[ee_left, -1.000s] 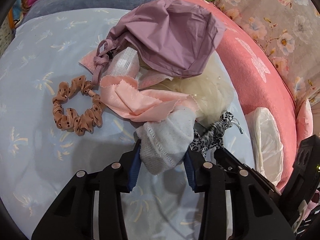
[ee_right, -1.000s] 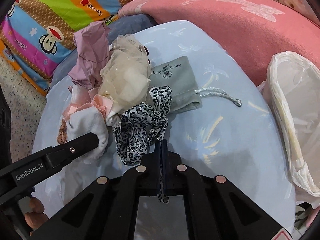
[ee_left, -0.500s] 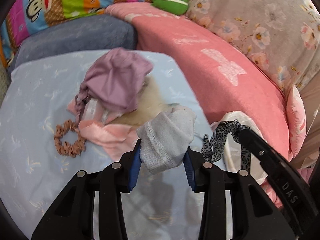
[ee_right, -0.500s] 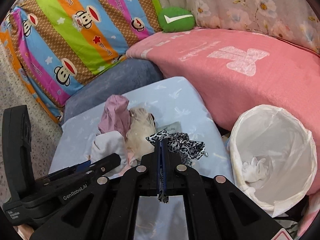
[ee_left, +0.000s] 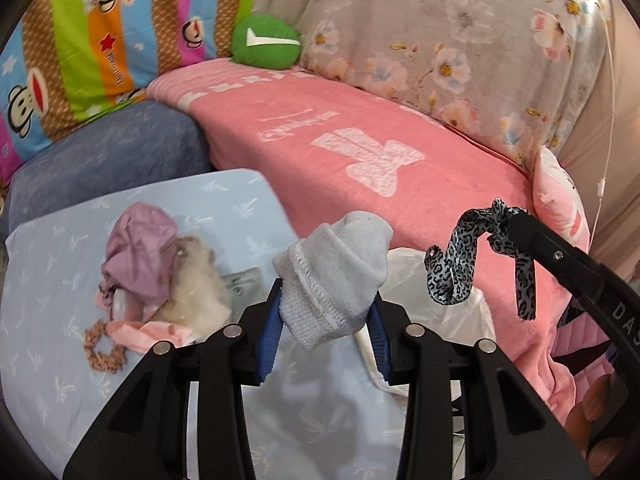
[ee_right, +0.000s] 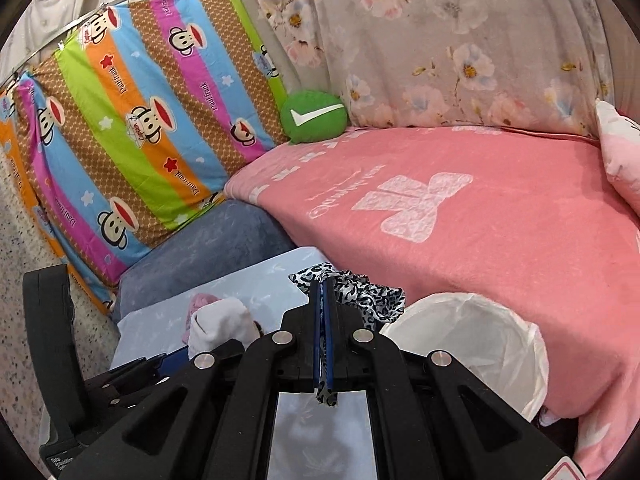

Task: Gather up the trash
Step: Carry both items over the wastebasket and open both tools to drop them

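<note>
My left gripper [ee_left: 326, 312] is shut on a grey-white sock [ee_left: 334, 276] and holds it in the air above the light blue sheet [ee_left: 48, 280]. My right gripper [ee_right: 323, 292] is shut on a leopard-print ribbon [ee_right: 360, 294], which dangles from its tip in the left wrist view [ee_left: 460, 264]. A white-lined trash bin [ee_right: 476, 340] stands just right of and below the right gripper, beside the pink bed. The sock also shows in the right wrist view [ee_right: 218, 326].
A pile stays on the blue sheet: a purple cloth [ee_left: 140, 252], a cream tulle piece [ee_left: 196, 288], a pink cloth [ee_left: 148, 334] and a brown scrunchie [ee_left: 102, 350]. The pink blanket [ee_right: 460, 216], a green cushion [ee_right: 314, 118] and a striped monkey pillow [ee_right: 132, 136] lie behind.
Both grippers have risen well above the sheet with the sock and the ribbon. The pile now lies far below, and the bin has come close to the right gripper.
</note>
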`<state>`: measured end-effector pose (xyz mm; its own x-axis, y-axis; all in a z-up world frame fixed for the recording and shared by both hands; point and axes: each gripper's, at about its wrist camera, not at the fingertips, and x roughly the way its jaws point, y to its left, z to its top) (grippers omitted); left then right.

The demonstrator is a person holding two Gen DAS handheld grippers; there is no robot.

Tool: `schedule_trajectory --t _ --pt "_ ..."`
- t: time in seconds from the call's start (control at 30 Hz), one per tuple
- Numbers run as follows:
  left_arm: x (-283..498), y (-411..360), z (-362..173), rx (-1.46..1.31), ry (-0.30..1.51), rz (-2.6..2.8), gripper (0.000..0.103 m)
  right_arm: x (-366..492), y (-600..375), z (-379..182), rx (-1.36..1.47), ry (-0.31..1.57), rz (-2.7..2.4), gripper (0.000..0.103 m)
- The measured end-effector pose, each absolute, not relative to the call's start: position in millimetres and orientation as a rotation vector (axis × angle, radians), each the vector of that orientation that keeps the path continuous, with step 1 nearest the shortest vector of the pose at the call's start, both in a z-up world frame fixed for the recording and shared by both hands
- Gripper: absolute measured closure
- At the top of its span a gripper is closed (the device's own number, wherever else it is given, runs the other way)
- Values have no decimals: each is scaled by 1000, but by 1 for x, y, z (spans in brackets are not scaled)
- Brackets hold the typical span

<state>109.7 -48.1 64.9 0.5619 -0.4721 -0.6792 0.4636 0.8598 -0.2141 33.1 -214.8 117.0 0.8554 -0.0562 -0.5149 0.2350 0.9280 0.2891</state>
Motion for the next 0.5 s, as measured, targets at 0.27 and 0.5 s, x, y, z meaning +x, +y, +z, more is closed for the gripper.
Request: schedule_trajectory --t 0.27,0.5 --pt "101 -95 70 42 780 -624 66 13 -256 110 377 524 -229 101" --pt "92 -127 62 95 785 -679 66 1 -283 88 422 549 -277 101"
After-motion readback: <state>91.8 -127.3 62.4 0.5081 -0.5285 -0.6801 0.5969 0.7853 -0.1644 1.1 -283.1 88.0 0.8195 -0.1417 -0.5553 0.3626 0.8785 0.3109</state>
